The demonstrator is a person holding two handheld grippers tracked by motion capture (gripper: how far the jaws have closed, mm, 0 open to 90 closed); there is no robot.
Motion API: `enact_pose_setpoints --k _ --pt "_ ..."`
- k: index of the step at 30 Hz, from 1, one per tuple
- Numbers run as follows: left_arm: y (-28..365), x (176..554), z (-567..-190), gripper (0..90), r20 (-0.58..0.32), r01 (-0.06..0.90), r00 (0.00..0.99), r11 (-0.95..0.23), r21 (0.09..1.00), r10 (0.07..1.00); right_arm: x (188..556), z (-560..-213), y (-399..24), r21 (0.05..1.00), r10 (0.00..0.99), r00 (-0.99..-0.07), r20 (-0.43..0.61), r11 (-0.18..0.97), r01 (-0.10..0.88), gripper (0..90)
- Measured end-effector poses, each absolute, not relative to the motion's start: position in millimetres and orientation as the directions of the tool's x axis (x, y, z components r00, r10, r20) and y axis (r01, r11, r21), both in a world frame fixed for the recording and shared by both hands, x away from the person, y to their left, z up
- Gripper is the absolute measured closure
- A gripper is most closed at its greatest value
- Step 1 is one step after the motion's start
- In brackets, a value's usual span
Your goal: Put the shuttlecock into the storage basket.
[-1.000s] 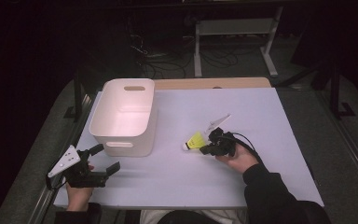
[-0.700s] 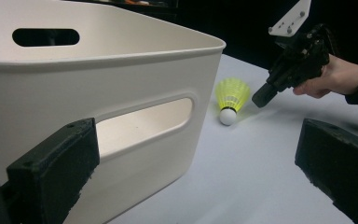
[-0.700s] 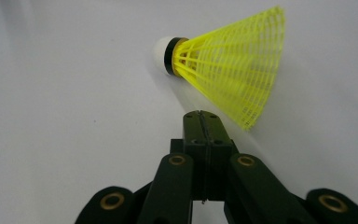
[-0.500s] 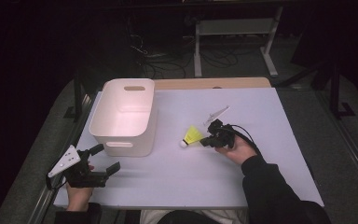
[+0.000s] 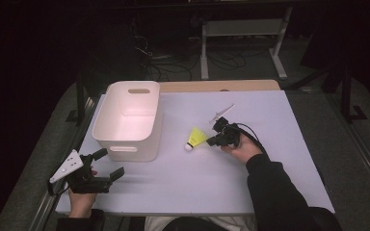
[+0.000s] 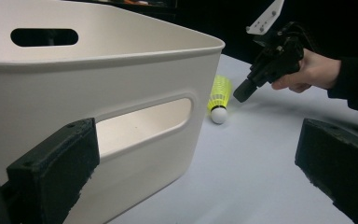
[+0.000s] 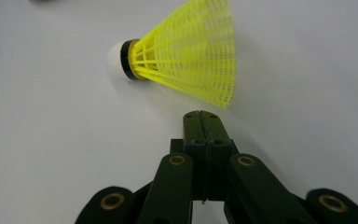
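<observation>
The right gripper (image 7: 201,114) is seen with jaws pressed together and nothing held, its tip just beside the open skirt of the yellow shuttlecock (image 7: 186,58), which lies on its side on the white table (image 5: 270,120) just right of the white bin (image 5: 127,120). The left gripper (image 5: 108,163) is held wide open and empty at the near left, facing the bin's near wall. Nothing is seen inside the bin, so the grasp and any transfer are judged still to be done.

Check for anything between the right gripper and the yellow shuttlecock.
Nothing visible stands between them. The right gripper, jaws shut, sits just short of the shuttlecock, which lies on its side on bare table, skirt toward the gripper.
</observation>
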State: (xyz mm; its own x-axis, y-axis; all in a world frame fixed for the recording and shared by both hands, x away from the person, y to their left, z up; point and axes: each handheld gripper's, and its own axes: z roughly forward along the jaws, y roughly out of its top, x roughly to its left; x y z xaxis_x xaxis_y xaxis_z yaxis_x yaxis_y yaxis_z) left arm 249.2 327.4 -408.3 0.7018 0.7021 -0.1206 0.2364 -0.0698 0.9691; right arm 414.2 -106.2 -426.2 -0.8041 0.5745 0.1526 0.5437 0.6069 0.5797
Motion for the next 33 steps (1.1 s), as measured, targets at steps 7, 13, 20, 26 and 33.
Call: enact_pose_setpoints --k 7,13,20,26,33 --pt "327 249 -408 0.0 -0.123 0.236 0.702 -0.066 0.969 0.702 428 -426 -97 0.589 0.586 -0.793 0.168 0.585 0.557 89.1" --pt "327 249 -408 0.0 -0.124 0.236 0.703 -0.066 0.97 0.701 437 -430 -87 0.596 0.603 -0.779 0.175 0.565 0.571 89.1" --pt "327 249 -408 0.0 -0.124 0.235 0.704 -0.064 0.97 0.699 448 -431 -76 0.612 0.621 -0.763 0.176 0.538 0.58 89.1" --pt "327 249 -408 0.0 -0.126 0.235 0.706 -0.063 0.97 0.697 455 -435 -64 0.617 0.618 -0.763 0.186 0.531 0.581 89.1" --pt "327 249 -408 0.0 -0.126 0.235 0.706 -0.062 0.97 0.697 460 -430 -47 0.632 0.597 -0.777 0.2 0.527 0.568 89.1"
